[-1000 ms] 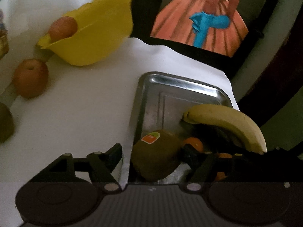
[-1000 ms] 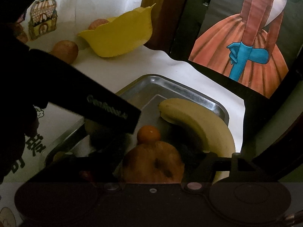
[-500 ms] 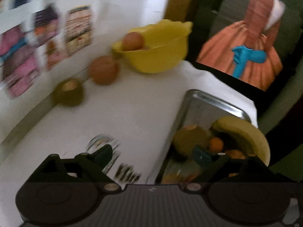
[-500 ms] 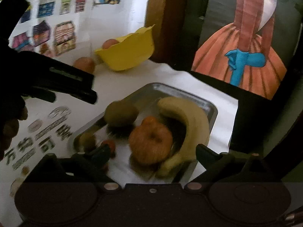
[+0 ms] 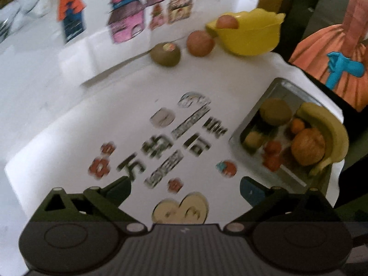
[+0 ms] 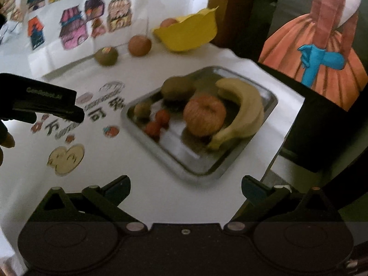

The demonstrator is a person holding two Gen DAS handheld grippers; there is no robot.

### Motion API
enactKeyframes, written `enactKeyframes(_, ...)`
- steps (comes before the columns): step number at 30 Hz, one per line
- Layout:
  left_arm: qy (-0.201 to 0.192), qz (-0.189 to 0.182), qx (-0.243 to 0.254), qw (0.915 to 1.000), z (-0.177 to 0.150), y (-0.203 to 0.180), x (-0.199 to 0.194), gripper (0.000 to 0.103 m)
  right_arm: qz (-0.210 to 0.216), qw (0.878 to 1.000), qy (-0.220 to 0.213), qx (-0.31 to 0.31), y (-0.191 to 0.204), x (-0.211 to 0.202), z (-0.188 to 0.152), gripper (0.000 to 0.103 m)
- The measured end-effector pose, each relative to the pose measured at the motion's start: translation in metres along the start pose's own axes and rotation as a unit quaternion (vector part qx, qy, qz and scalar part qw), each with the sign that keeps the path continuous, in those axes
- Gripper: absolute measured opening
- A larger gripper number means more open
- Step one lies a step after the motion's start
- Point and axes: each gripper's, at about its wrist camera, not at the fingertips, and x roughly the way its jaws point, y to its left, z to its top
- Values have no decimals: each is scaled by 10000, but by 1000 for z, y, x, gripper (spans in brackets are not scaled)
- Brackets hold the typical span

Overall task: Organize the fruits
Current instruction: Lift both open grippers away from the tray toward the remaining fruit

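Right wrist view puts the tray (image 6: 241, 161) in the middle of the frame, and on it sit a banana (image 6: 243, 105), a big apple (image 6: 203, 115), a kiwi (image 6: 177, 87), a smaller greenish fruit and two little red ones (image 6: 158, 122); I cannot tell what those small ones are. Loose fruit remains toward the upper left: a second kiwi (image 6: 107, 56) and a second apple (image 6: 139, 45) on the cloth (image 6: 161, 197), just beside the yellow bowl (image 6: 191, 34), which holds one more apple (image 6: 169, 22). I judge the step in hand to be fetching the next loose fruit, most likely the stickered kiwi (image 5: 166, 54) or the apple (image 5: 199, 43) near it in the left wrist view. To do it well I would line one claw squarely on a single fruit, come in low with fingers on either side of its widest part, and close gently so it does not roll toward the wall or bump its neighbour. My left gripper (image 5: 185, 189) is spread wide and empty above the printed cloth, angled down, tray at its right edge. My right gripper (image 6: 185, 188) is likewise spread and holding nothing, hanging just short of the tray's near rim, with the left tool (image 6: 46, 103) showing at mid-left.
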Motion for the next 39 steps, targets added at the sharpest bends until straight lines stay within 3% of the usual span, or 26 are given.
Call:
enactKeyframes(6,225,563,-126,9981,-17,19,-5,103,436,9981,425,101,6,6,-5,102)
enactKeyframes(17,387,813,-373,9952,-1,60,-5,103,800,9952,553,-101,40,20,24,102)
enactKeyframes(28,465,555,-220,9971,56,81,35,103,683,9968,392,-158,61,60,94,102)
enactKeyframes(34,283,204,84,9994,95,80,61,103,472,9986,-58,249,57,85,147,102)
enactKeyframes(39,17,36,444,9990,113,75,76,103,248,9986,-472,-13,53,108,181,102)
